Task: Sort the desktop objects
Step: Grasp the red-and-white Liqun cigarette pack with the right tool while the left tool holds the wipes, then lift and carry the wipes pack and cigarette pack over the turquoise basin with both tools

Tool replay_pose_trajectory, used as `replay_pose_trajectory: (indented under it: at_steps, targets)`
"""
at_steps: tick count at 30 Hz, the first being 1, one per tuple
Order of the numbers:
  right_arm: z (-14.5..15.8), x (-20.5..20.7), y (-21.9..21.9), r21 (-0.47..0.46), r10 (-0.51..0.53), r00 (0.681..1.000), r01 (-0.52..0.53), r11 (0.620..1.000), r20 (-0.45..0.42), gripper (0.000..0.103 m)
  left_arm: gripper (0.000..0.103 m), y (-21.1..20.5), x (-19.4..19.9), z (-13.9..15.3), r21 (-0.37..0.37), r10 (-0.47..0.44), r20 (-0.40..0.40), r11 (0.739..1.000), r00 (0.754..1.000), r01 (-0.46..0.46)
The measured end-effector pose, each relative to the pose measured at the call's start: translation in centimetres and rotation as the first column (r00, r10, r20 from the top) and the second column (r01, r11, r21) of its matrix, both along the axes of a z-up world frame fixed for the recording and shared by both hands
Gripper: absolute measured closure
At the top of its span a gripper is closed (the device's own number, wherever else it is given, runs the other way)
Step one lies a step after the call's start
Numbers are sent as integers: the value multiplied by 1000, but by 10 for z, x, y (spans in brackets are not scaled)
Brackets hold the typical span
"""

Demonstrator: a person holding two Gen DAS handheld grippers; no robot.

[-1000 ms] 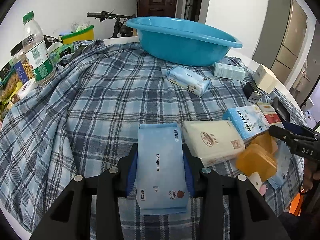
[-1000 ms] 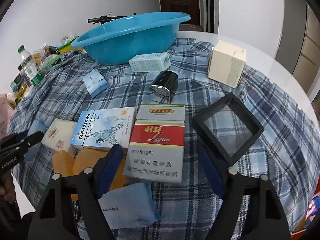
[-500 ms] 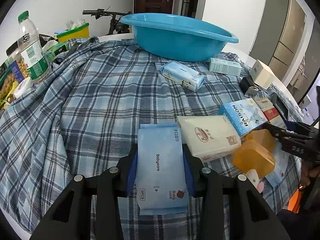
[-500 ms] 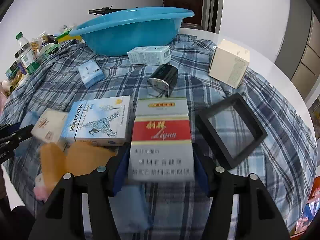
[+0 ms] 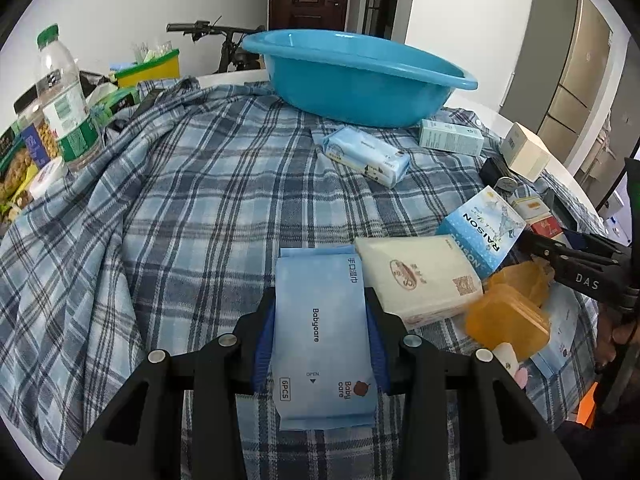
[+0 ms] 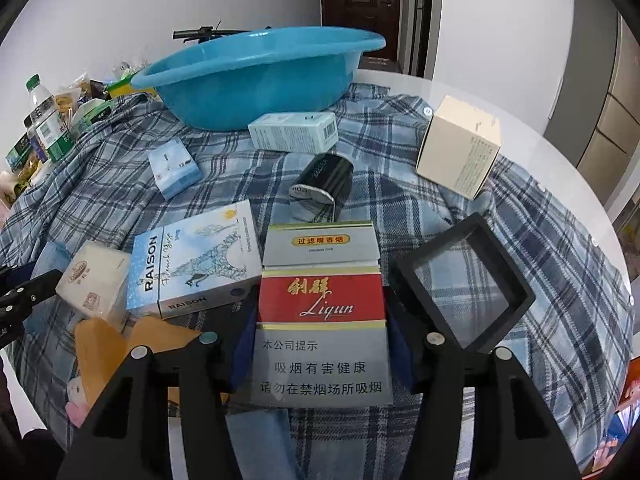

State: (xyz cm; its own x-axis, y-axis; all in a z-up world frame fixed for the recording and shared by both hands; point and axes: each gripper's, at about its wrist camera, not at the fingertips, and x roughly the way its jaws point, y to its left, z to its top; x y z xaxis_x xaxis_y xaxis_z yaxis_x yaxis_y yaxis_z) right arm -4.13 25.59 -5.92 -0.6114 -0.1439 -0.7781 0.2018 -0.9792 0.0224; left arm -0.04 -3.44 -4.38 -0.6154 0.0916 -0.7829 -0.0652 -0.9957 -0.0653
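My left gripper [image 5: 320, 344] is shut on a light blue Babycare wipes pack [image 5: 320, 332], held just above the plaid cloth. My right gripper [image 6: 320, 344] is shut on a red and silver Liqun cigarette carton [image 6: 320, 312], lifted a little above the table. A blue basin [image 5: 360, 80] stands at the back; it also shows in the right wrist view [image 6: 256, 76]. The right gripper's arm [image 5: 576, 264] shows at the right edge of the left wrist view.
On the cloth lie a RAISON box [image 6: 192, 264], a cream tissue pack [image 5: 416, 276], orange containers [image 5: 508, 312], a blue tissue pack [image 5: 366, 156], a teal box [image 6: 294, 132], a black case [image 6: 320, 192], a cream cube box [image 6: 460, 146] and a black frame [image 6: 464, 284]. A bottle [image 5: 64, 100] stands left.
My right gripper closed on the cigarette carton and lifted it slightly. My left gripper kept its hold on the wipes pack and shifted a little.
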Motion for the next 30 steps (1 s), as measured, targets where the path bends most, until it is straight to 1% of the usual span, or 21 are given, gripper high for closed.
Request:
replay_pose_trajectory:
  at_steps: [7,16,24,30]
  targets:
    - [20,7,-1,-10,-5,998,4,1000,-68,48,60,5,-6,17,-16,6,-84,1000,996,-7]
    - [68,15,-1,-38,1,980,-9,999,-197,48,60,11,-11,54,-16,1,-195,1000,981,-4]
    - [113,26,-8,-52,20,950,-38,998,-310,48,60,10,-9,99,-22,7,-306,1000,952,-15]
    - [153,41,-12,-60,28,912,-57,997,-408,48,60,8,0,135,-15,21,-385,999,923,-29]
